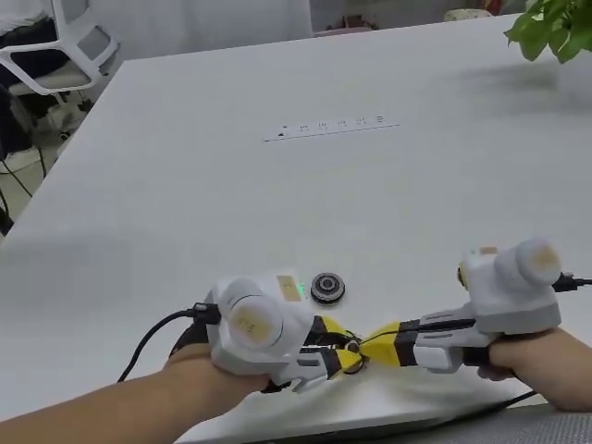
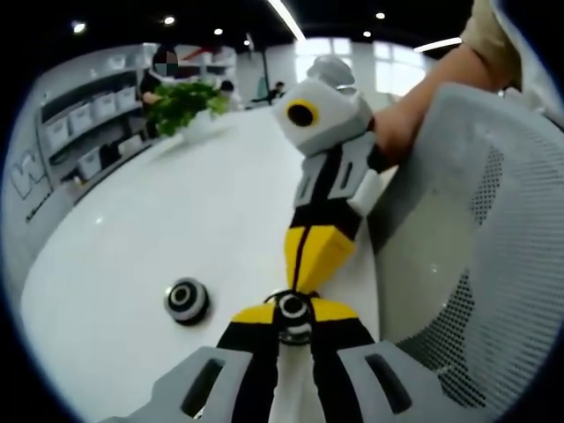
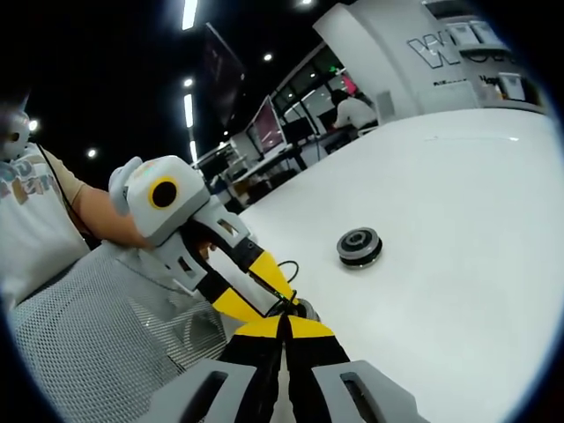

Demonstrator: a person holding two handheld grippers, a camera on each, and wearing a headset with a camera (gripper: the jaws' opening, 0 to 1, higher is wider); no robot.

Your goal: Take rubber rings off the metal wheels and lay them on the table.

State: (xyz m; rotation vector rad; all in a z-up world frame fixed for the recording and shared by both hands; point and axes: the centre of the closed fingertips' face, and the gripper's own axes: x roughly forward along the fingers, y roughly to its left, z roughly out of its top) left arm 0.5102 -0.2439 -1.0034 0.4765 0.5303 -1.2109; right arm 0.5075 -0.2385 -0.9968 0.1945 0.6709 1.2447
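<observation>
A small metal wheel (image 1: 352, 361) with a black rubber ring sits near the table's front edge. My left gripper (image 1: 344, 357) is shut on this wheel (image 2: 292, 306), its yellow tips on either side of it. From the opposite side my right gripper (image 1: 363, 350) meets it, jaws pressed together at the wheel's rim (image 3: 306, 309), pinching the ring. In its own view the right gripper (image 3: 284, 324) shows no gap between its fingers. A second wheel (image 1: 327, 287) with its black ring lies flat on the table just beyond, apart from both grippers.
The white table (image 1: 277, 203) stretches far ahead, with a socket strip (image 1: 331, 127) set into it. A plant (image 1: 555, 28) stands at the far right corner and an office chair (image 1: 65, 55) at the far left. A grey mesh chair (image 2: 476, 264) is close behind the front edge.
</observation>
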